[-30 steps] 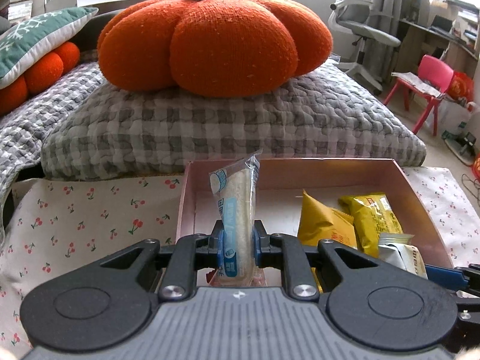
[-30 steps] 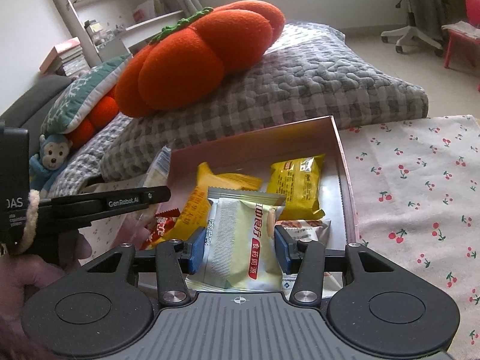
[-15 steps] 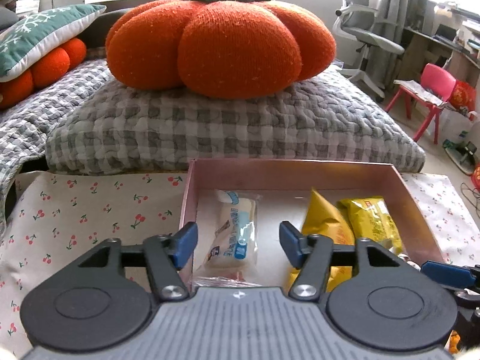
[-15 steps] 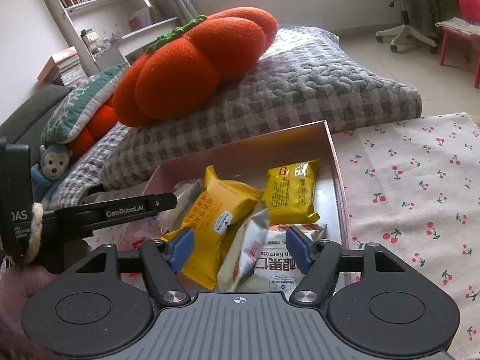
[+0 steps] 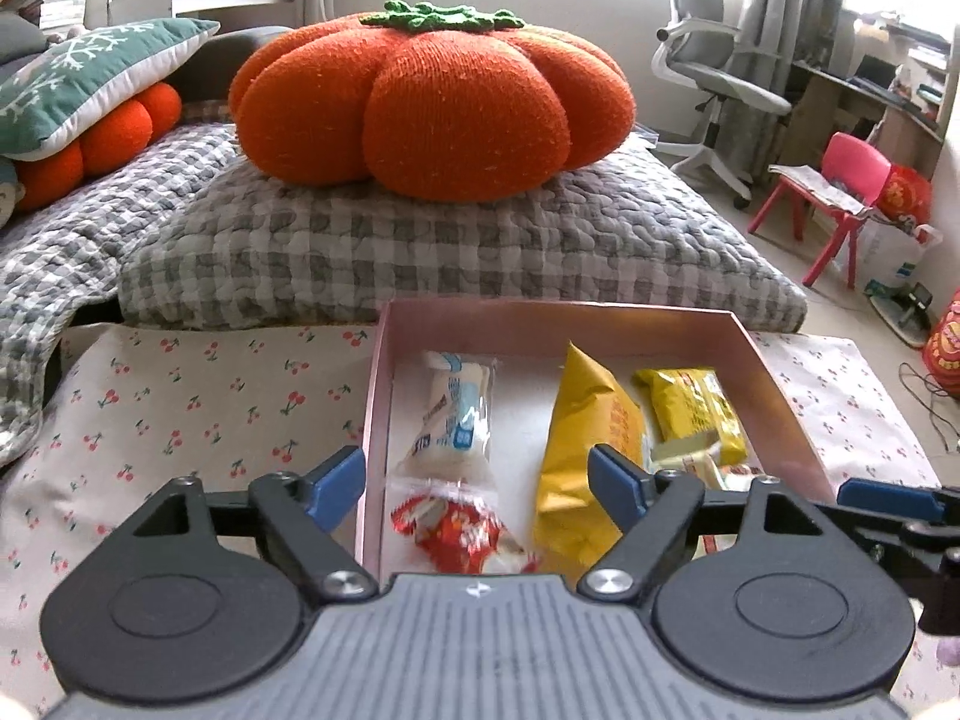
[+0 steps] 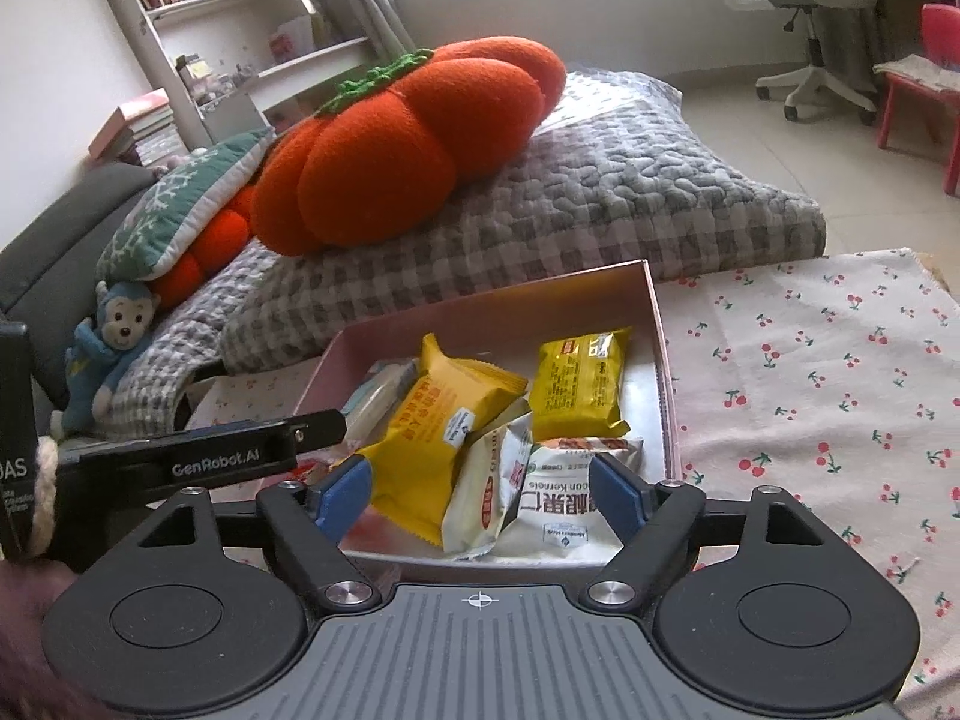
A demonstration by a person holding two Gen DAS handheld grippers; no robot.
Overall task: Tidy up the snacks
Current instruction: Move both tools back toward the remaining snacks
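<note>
From the left wrist view, the left gripper (image 5: 477, 483) hangs over the near edge of the pink box (image 5: 564, 317), its jaws opening and holding nothing; a white packet (image 5: 453, 420) and a red packet (image 5: 447, 531) lie loose in the box below. From the right wrist view, the right gripper (image 6: 480, 492) is likewise opening and empty above a pale green packet (image 6: 489, 489) lying among yellow packets (image 6: 579, 384) in the same box on the cherry-print cloth (image 6: 828, 372).

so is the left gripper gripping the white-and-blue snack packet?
No: the left gripper is opening, both pads clear, and the white-and-blue packet lies loose in the pink box.
</note>
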